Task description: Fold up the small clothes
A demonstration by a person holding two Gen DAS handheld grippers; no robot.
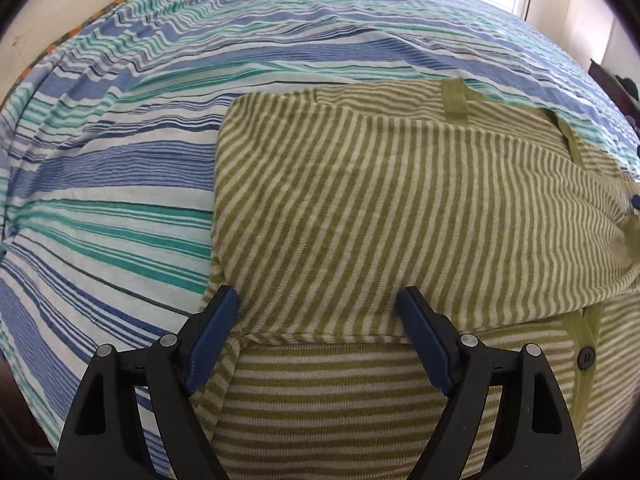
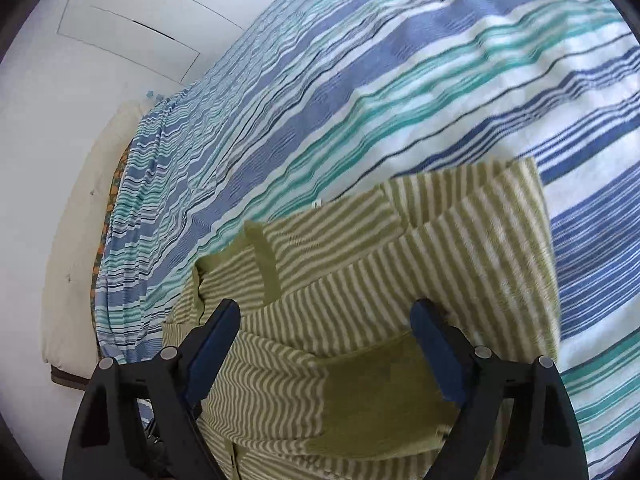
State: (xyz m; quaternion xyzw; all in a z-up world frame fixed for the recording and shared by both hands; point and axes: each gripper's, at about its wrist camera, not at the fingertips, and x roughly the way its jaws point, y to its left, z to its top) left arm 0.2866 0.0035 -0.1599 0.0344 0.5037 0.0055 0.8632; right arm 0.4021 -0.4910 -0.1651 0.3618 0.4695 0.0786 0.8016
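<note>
A green-and-cream striped cardigan (image 1: 380,208) lies partly folded on the bed, one layer laid over another, with dark buttons (image 1: 585,358) along its plain green placket. My left gripper (image 1: 320,300) is open and empty, its blue pads (image 1: 212,344) just above the folded edge near the garment's left side. In the right wrist view the same cardigan (image 2: 400,280) shows its plain green cuff (image 2: 384,392) between the jaws. My right gripper (image 2: 324,312) is open and empty just over it.
The bed is covered by a blue, teal and white striped sheet (image 1: 120,184) that spreads left of and beyond the cardigan. The bed's edge drops to a cream mattress side (image 2: 80,264) and white wall. White cupboard doors (image 2: 132,20) stand behind.
</note>
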